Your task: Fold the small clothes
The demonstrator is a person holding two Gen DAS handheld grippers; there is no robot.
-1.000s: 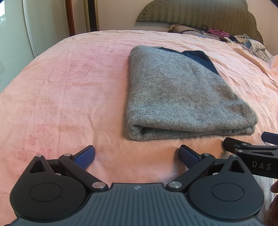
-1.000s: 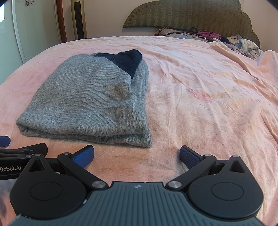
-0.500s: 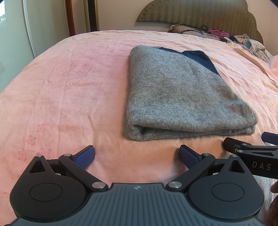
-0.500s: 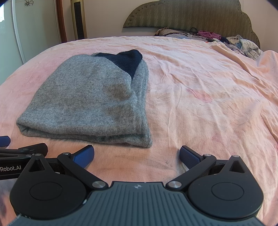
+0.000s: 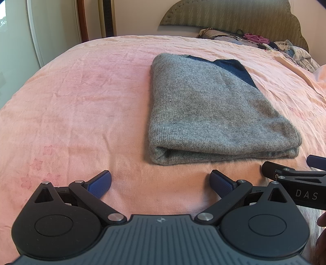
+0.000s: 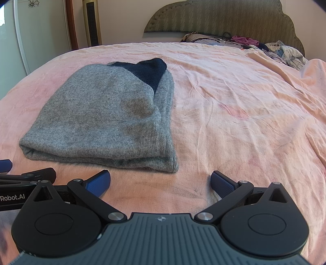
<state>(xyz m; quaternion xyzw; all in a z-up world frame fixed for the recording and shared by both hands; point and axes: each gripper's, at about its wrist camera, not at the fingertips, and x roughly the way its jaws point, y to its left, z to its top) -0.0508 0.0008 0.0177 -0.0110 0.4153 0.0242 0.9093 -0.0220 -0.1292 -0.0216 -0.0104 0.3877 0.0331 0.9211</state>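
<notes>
A grey knit garment [image 5: 205, 110] with a dark blue part at its far end lies folded flat on the pink bedsheet [image 5: 81, 102]. It also shows in the right wrist view [image 6: 110, 120]. My left gripper [image 5: 161, 183] is open and empty, just short of the garment's near folded edge. My right gripper [image 6: 161, 182] is open and empty, near the garment's near right corner. Each gripper's side shows at the edge of the other's view.
A pile of loose clothes [image 6: 264, 45] lies at the far right by the padded headboard [image 6: 220, 18]. The sheet is rumpled at the right [image 6: 305, 91]. A white door [image 5: 20, 40] and wooden frame stand at the left.
</notes>
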